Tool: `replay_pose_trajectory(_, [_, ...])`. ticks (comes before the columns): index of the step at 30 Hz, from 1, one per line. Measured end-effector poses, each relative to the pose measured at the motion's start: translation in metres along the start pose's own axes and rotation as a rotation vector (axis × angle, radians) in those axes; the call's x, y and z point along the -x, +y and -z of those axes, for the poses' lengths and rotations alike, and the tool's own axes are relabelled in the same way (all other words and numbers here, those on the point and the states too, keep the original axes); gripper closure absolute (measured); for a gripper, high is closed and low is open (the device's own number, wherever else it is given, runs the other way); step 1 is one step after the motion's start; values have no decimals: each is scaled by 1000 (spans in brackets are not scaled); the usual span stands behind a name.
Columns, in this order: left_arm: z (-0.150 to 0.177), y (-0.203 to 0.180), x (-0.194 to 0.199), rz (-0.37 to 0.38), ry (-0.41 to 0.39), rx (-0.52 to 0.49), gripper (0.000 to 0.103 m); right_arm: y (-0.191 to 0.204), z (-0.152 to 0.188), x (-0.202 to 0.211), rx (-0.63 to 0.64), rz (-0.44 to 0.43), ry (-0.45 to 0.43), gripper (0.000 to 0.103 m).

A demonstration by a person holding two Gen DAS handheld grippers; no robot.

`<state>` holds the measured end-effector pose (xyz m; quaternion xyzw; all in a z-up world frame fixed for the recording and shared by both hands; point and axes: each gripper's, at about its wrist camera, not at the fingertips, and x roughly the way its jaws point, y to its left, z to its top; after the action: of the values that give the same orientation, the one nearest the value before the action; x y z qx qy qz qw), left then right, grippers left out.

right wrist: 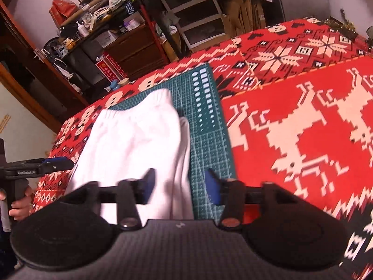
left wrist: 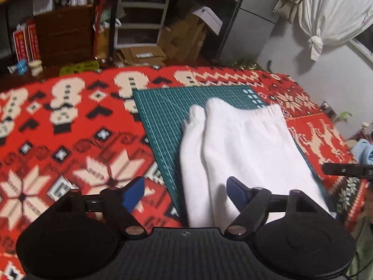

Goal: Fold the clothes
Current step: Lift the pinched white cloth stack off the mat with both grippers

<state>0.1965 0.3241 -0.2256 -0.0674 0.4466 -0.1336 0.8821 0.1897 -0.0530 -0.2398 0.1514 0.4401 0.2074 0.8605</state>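
One white, soft cotton garment, with an elastic gathered band at its far end and two rounded lobes lying side by side there, lies lengthwise on a single dark green gridded cutting mat, which sits on the red, cream and black patterned blanket covering the table. Its long axis runs away from me, from the near edge under my fingers out to the gathered band, so both of my tools face along it rather than across it. My left gripper hovers at the near end with its blue-padded fingers spread wide; the left pad hangs over the blanket, the right pad over the white cloth, and nothing is held between them. My right gripper is just as widely spread and empty, its left pad over the cloth and its right pad over the bare mat. So the garment's near left edge falls between my left fingers and its near right edge between my right ones, each hand being nearer its own side. The cloth already looks doubled, one layer lying over another along one side; I cannot tell whether that is a finished fold or one awaiting another. I count one garment, one mat, one blanket and two grippers.
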Motion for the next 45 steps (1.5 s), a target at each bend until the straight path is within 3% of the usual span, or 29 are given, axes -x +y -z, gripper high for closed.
replay_pose_trajectory(7, [8,-2,-24,24,34,29,24,9,4,-32,18,40,25,44])
replay_pose_trajectory(12, [7,-2,-34,49,10,77,23,24,10,-46,106,55,-14,44])
replay_pose_trajectory(14, [8,-8,-35,47,-2,72,26,30,12,-51,140,62,-29,48])
replay_pose_trajectory(16, [9,-12,-35,24,-19,68,28,33,12,-56,137,54,-38,66])
replay_pose_trajectory(18, [11,-15,-32,-2,-33,62,40,35,13,-56,82,52,-59,76])
replay_pose_trajectory(20, [12,-17,-24,63,-32,79,80,41,16,-56,82,69,-87,87])
replay_pose_trajectory(24, [13,-29,-18,28,-39,29,84,49,19,-52,93,89,-118,91])
replay_pose_trajectory(29, [11,-16,-11,80,-31,118,88,51,15,-42,68,63,-131,92])
replay_pose_trajectory(32, [12,-14,-11,86,-33,129,87,54,10,-37,71,45,-135,92])
replay_pose_trajectory(34, [13,-17,-17,69,-30,99,77,54,9,-40,85,66,-116,92])
replay_pose_trajectory(36, [14,-17,-23,44,-45,83,43,50,9,-46,91,79,-95,91])
replay_pose_trajectory(37, [15,-16,-25,31,-56,77,38,45,9,-49,82,80,-85,91])
replay_pose_trajectory(39, [15,-11,-29,48,-66,98,38,36,11,-51,47,54,-77,90])
replay_pose_trajectory(41, [14,-9,-32,83,-60,109,49,31,12,-52,25,37,-80,90])
replay_pose_trajectory(42, [13,-10,-33,100,-55,111,67,31,13,-53,23,33,-80,90])
replay_pose_trajectory(45, [12,-14,-31,125,-56,118,80,31,16,-56,20,34,-86,91])
